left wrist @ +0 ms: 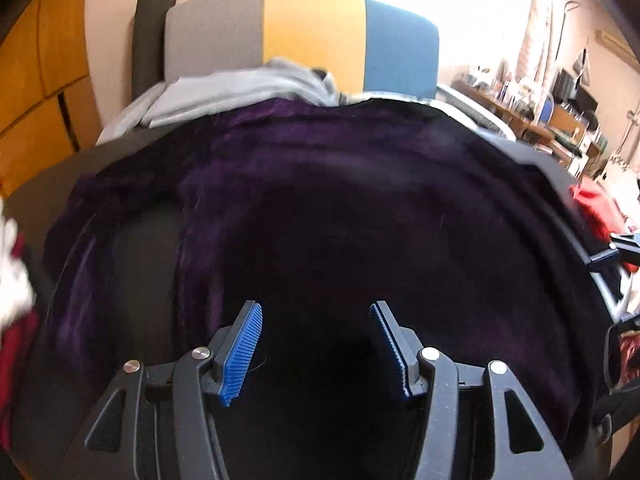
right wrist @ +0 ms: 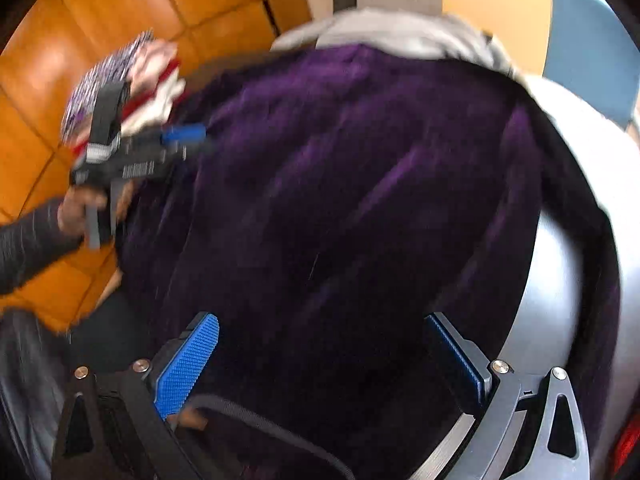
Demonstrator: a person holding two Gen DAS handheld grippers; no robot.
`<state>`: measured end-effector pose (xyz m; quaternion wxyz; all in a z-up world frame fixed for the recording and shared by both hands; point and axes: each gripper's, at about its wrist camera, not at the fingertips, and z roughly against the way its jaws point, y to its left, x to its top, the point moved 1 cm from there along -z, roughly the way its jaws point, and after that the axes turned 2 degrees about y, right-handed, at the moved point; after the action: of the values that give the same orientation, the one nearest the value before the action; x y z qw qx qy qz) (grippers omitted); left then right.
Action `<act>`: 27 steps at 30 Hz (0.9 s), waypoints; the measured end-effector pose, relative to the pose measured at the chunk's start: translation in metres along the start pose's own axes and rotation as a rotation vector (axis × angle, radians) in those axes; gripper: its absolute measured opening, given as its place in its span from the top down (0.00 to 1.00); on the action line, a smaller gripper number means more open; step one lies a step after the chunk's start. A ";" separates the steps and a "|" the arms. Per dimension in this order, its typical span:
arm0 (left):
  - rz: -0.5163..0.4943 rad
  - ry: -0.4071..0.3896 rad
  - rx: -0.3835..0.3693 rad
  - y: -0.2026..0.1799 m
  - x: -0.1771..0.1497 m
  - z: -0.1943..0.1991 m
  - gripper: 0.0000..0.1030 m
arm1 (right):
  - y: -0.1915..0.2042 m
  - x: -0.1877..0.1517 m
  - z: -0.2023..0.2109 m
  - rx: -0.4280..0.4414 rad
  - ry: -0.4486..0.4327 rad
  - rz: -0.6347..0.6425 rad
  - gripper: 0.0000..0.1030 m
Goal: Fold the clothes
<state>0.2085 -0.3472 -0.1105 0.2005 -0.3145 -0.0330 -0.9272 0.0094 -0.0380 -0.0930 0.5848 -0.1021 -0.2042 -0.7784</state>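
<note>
A dark purple velvet garment (left wrist: 340,184) lies spread over the round table (left wrist: 40,188), with one sleeve folded at the left. My left gripper (left wrist: 316,308) hovers open over the garment's near part, nothing between its blue pads. In the right wrist view the same purple garment (right wrist: 340,184) fills the middle. My right gripper (right wrist: 320,320) is wide open above its near edge, empty. The left gripper (right wrist: 184,136) appears there at the garment's far left, held by a hand (right wrist: 76,208). The frames are blurred.
A grey garment (left wrist: 240,92) lies bunched at the table's far edge, before a grey, yellow and blue chair back (left wrist: 312,32). White and red clothes (left wrist: 12,280) pile at the left. Red cloth (left wrist: 596,208) lies right. Bare table rim (right wrist: 560,280) shows beside the garment.
</note>
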 end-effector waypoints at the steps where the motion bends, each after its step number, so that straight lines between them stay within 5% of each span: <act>1: -0.010 0.032 0.017 0.004 -0.010 -0.003 0.44 | 0.002 -0.013 -0.003 -0.012 0.028 -0.001 0.00; 5: -0.038 0.006 0.035 0.014 -0.025 0.009 0.42 | 0.005 -0.060 -0.005 -0.060 0.089 0.006 0.00; 10: -0.070 0.001 0.039 0.017 -0.020 0.008 0.38 | -0.013 -0.100 0.009 -0.244 0.126 -0.030 0.00; 13: -0.013 0.003 0.079 0.016 -0.010 0.021 0.41 | 0.004 -0.092 0.017 -0.227 0.062 -0.021 0.00; 16: 0.056 -0.044 -0.024 0.017 -0.011 0.045 0.41 | 0.021 -0.084 0.025 -0.209 -0.001 -0.012 0.00; 22: 0.021 -0.029 -0.056 0.004 -0.036 0.057 0.41 | 0.055 -0.066 0.035 -0.166 -0.115 0.011 0.00; 27: -0.082 0.003 -0.039 -0.003 -0.068 0.056 0.40 | 0.061 -0.068 -0.014 -0.109 -0.022 0.018 0.00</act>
<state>0.2886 -0.3104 -0.1061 0.1564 -0.3153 -0.0275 -0.9356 0.0886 0.0008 -0.1205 0.5830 -0.1438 -0.1670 -0.7820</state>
